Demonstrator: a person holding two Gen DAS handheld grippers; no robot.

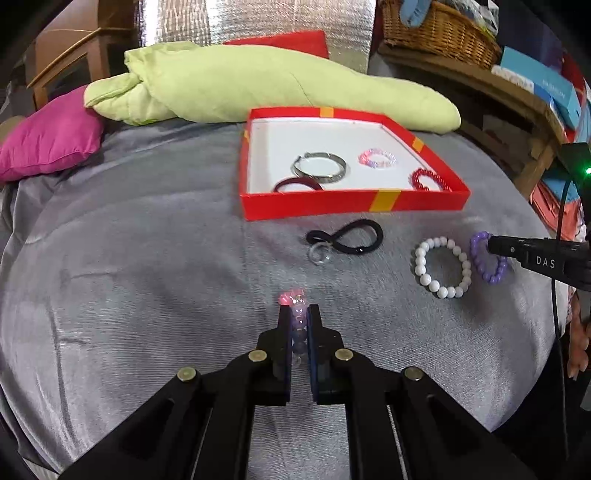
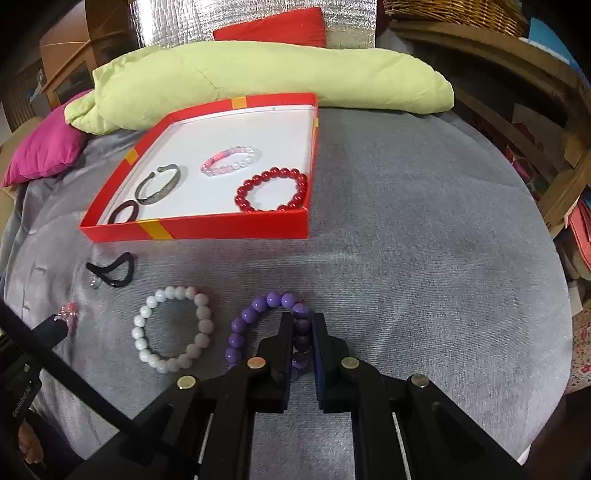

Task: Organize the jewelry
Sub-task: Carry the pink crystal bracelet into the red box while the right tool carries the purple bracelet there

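Observation:
A red box (image 1: 354, 202) (image 2: 195, 228) lies on the grey cover and holds a silver bangle (image 1: 320, 168) (image 2: 159, 184), a pink-and-clear bead bracelet (image 1: 376, 158) (image 2: 229, 161), a red bead bracelet (image 1: 430, 180) (image 2: 272, 189) and a dark hair tie (image 1: 297, 184) (image 2: 123, 214). My left gripper (image 1: 298, 314) is shut on a pink-and-purple bead bracelet (image 1: 295, 301), seen also in the right wrist view (image 2: 68, 312). My right gripper (image 2: 302, 323) is shut on a purple bead bracelet (image 2: 258, 314) (image 1: 484, 258). A white bead bracelet (image 1: 441, 267) (image 2: 171, 328) and a black hair tie (image 1: 345, 236) (image 2: 112, 273) lie loose.
A clear ring (image 1: 319, 253) rests against the black hair tie. A green folded quilt (image 1: 258, 85) and a magenta cushion (image 1: 48, 140) lie behind the box. A wooden shelf with a wicker basket (image 1: 439, 33) stands at the right.

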